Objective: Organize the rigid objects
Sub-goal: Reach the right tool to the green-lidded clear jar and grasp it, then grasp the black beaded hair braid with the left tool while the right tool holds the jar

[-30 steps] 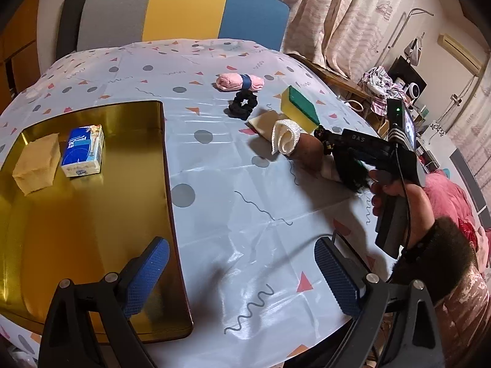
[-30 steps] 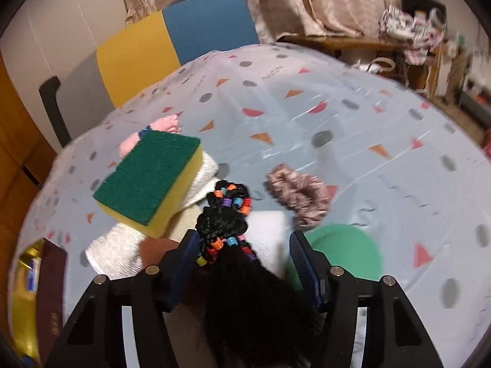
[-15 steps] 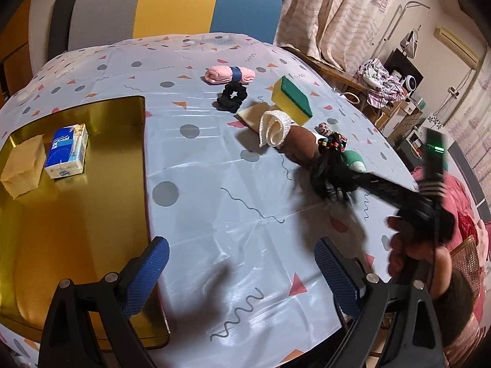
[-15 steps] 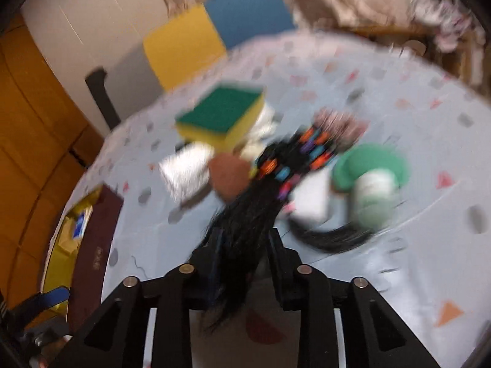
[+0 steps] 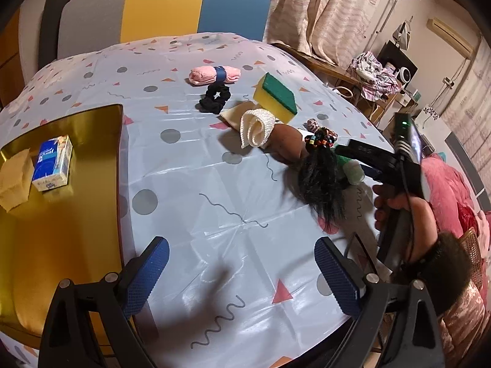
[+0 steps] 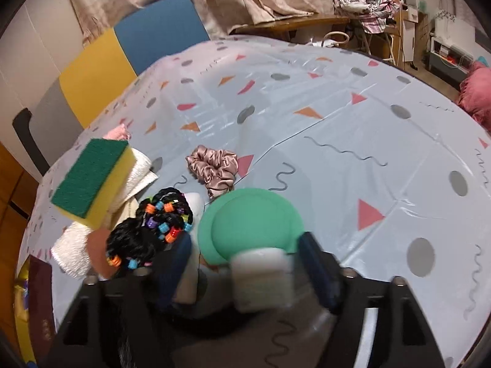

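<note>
Right gripper (image 6: 244, 242): jaws spread, having just been opening, with the green-capped white container (image 6: 254, 220) lying between them but not yet pinched; its long axis runs straight ahead along the fingers, cap at the far end. The beaded black hairpiece (image 6: 165, 214) lies just outside the left-hand finger. Left gripper (image 5: 242, 263): spread, empty, over the table's (image 5: 214, 184) near edge, well apart from the container, so the right hand is nearer
</note>
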`<state>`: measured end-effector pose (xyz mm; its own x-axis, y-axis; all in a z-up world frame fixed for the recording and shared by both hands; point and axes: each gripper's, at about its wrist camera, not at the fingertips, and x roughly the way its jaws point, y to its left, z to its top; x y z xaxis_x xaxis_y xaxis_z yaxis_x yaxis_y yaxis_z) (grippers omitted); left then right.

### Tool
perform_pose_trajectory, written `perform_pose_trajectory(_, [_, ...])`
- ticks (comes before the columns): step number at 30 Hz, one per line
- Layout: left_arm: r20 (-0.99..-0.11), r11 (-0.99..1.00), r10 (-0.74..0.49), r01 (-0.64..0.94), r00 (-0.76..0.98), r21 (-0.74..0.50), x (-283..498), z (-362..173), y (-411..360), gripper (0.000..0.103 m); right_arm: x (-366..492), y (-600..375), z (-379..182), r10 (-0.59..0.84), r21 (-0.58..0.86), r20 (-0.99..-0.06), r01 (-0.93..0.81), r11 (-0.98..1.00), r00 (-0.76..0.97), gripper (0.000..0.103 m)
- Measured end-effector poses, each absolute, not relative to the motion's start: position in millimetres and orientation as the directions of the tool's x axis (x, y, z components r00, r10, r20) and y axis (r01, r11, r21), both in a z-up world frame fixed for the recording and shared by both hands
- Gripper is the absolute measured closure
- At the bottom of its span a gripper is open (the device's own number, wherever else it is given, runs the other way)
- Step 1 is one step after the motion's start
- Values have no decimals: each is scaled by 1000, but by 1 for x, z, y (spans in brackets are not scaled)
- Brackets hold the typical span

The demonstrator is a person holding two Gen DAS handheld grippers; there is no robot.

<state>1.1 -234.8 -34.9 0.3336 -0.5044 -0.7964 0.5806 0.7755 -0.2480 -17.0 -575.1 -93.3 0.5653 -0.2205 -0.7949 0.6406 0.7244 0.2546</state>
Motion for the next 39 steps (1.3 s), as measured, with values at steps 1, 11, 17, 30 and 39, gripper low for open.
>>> perform_pose_trajectory(1, [-798, 776, -501, 582, 335, -243, 2, -34, -237, 6, -14, -576, -96, -226, 242, -800, 644, 726, 556, 26])
perform_pose_trajectory(11, [-789, 727, -516, 657, 334, -198, 1, -23, -287, 6, -38, -579, -99, -269, 208, -749, 601, 772, 606, 53])
perform_pose_trajectory(17, [-780, 672, -539, 720, 318, -171, 9, -26, -343, 6, -71, -574, -101, -307, 254, -700, 627, 736, 644, 55])
perform_pose_trajectory(30, [-810, 591, -508, 802, 292, -82, 40, -56, -454, 20, -81, -580, -109, -305, 321, -657, 622, 714, 689, 57])
perform_pose_trajectory(39, [-798, 553, -458, 829, 392, 90, 44, -76, -482, 50, -81, -581, -110, -306, 326, -650, 619, 714, 695, 57])
